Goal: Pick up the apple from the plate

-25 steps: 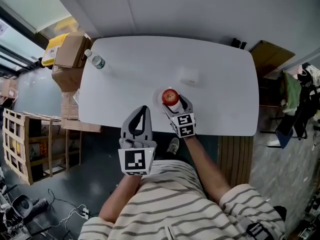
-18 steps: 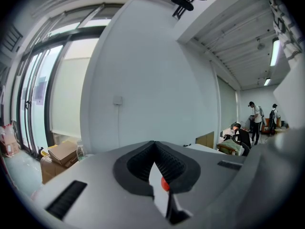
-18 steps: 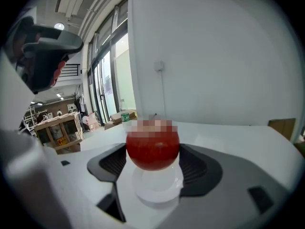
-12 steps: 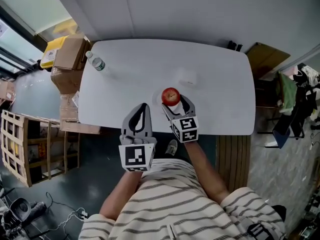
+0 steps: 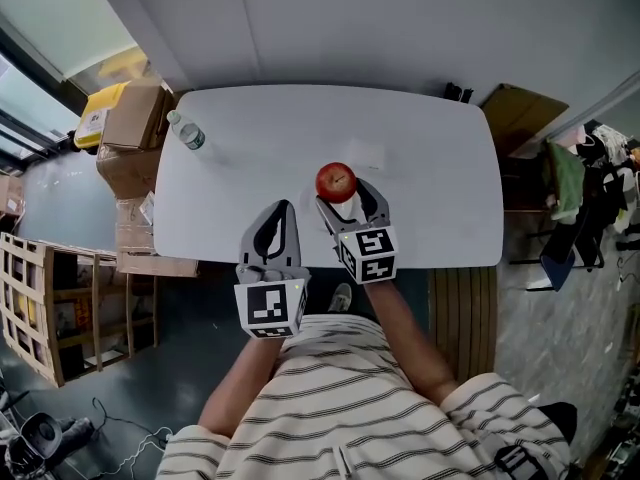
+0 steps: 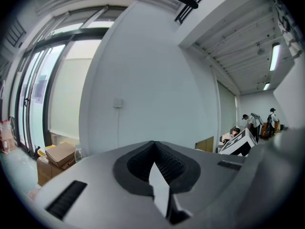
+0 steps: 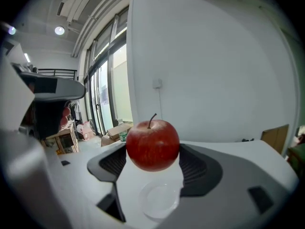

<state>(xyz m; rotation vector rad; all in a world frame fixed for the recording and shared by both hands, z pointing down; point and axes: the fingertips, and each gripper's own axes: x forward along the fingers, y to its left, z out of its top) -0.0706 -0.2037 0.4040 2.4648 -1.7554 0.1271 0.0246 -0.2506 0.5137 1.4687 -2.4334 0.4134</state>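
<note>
My inventory, largest item first:

1. Desk (image 5: 270, 138): white, filling the middle of the head view.
2. Cardboard boxes (image 5: 128, 118): stacked off the desk's upper-left corner.
3. Right claw (image 5: 345, 194): at frame centre, jaws closed against both sides of the apple.
4. Left claw (image 5: 283, 208): lower left of centre over the desk's near edge, jaws pressed together, nothing between them.
5. Water bottle (image 5: 187, 131): upper left of the desk.
6. Apple (image 7: 152, 144): red, stem up, held clear above the plate.
7. Plate (image 7: 159, 199): small, pale, resting on the desk directly under the apple in the right gripper view.
</note>
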